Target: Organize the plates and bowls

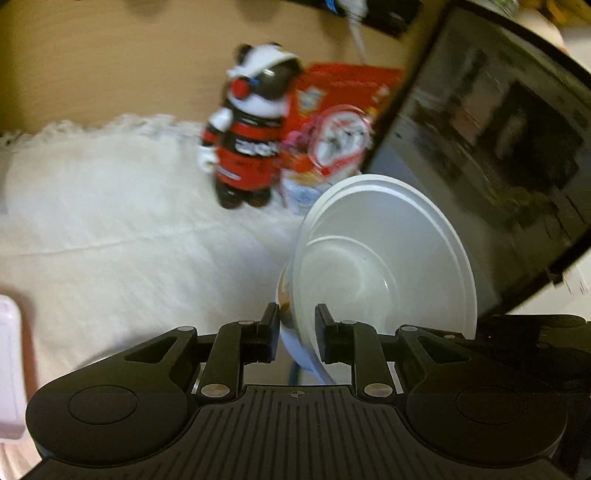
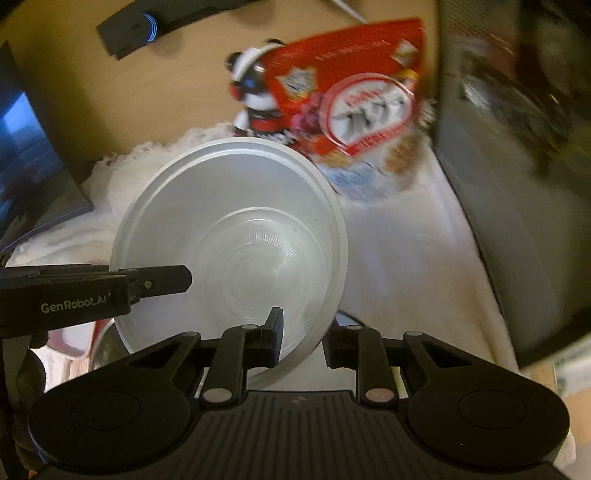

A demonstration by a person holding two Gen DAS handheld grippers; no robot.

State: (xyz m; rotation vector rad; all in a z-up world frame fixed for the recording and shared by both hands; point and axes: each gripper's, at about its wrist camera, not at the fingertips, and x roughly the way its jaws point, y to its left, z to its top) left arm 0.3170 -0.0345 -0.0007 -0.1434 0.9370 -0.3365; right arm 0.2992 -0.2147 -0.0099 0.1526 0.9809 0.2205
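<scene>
Both grippers have us pinching one white plastic bowl (image 2: pixel 236 236) by its rim: left gripper (image 1: pixel 297 330) clamped on the near-left edge, right gripper (image 2: pixel 303 338) clamped near-right. It's tilted above the white cloth (image 1: pixel 110 221). Uneven pulling could flex that thin rim and let it slip out.

Warm, yellowish indoor light; both views motion-blurred. Light wood-grain counter (image 1: pixel 110 62) with a fluffy white fringed cloth (image 1: pixel 110 221) over most of it. Panda figurine (image 1: pixel 247 133) in red and black stands at the cloth's far edge, red printed snack bag (image 2: pixel 351 92) just beside it. Large black glossy-fronted box (image 1: pixel 498 147) at right. Dark screen (image 2: pixel 26 155) at left, black device (image 2: pixel 129 29) at back.
</scene>
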